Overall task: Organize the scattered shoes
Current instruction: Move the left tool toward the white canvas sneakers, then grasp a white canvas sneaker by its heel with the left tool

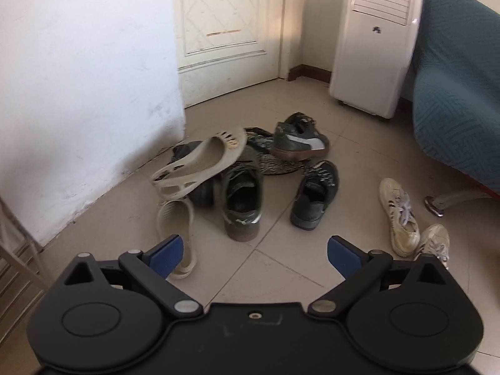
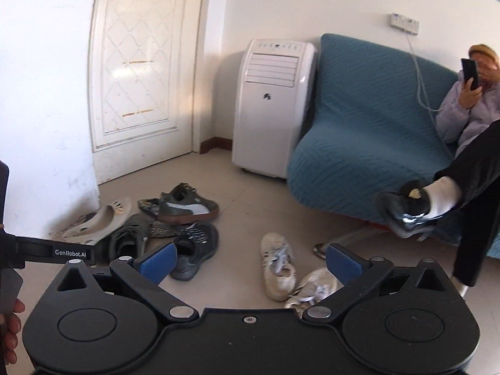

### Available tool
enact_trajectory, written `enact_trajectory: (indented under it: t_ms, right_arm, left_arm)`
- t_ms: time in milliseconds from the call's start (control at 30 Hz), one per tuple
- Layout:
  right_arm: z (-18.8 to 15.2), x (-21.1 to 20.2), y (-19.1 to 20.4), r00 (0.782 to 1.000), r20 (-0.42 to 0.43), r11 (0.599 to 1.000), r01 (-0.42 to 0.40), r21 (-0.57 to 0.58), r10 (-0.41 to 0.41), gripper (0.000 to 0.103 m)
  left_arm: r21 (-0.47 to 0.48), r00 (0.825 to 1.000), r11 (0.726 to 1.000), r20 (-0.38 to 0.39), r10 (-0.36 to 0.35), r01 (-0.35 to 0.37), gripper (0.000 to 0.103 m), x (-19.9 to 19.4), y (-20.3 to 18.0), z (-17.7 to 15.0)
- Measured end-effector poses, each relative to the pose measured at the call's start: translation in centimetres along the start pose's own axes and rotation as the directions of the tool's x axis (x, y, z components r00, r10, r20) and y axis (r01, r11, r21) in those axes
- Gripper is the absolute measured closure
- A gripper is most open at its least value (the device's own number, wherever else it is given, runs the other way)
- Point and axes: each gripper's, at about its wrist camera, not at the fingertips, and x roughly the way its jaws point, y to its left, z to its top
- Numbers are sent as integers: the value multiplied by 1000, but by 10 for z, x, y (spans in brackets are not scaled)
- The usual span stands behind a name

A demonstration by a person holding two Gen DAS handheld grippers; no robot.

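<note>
Two white sneakers (image 2: 278,270) lie side by side on the floor (image 1: 281,268), apart from the pile (image 1: 237,168) of dark shoes and sandals near the wall. In the right view this pair is directly ahead of the right gripper (image 2: 251,262), between its fingers (image 2: 343,264), with the long axis running away from the camera. The left gripper (image 1: 253,254) faces the pile instead, so the right hand seems nearer. Both grippers stand wide apart and hold nothing.

In the pile, a beige clog (image 1: 200,162) lies over a dark shoe (image 1: 200,187), hiding most of it. The patterned slippers (image 1: 265,159) are partly covered by a striped sneaker (image 1: 300,143). At the far right, the teal sofa (image 1: 453,72) runs off the edge.
</note>
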Motion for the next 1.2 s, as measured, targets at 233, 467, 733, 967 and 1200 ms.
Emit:
enact_trajectory:
  t_ms: [233,467,733,967,1200]
  right_arm:
    - [-8,-47,-107,980,78,968,165,189,-182,0]
    - [-25,-51,-183,989,-13,929,145,341,-149,0]
    - [-53,-75,-235,960,-70,887,277,369,-271,0]
    - [-64,-67,-245,963,-88,894,269,358,-255,0]
    - [-68,-61,-244,967,-81,900,254,354,-240,0]
  left_arm:
    - [234,974,946,-73,-215,226,4,106,-128,7]
    - [331,932,913,-343,-117,237,16,247,-262,-56]
    - [154,914,969,-389,-120,192,16,305,-283,-64]
    - [251,911,958,-411,-22,137,20,309,-313,-64]
    - [217,896,960,-440,-66,177,23,311,-310,-72]
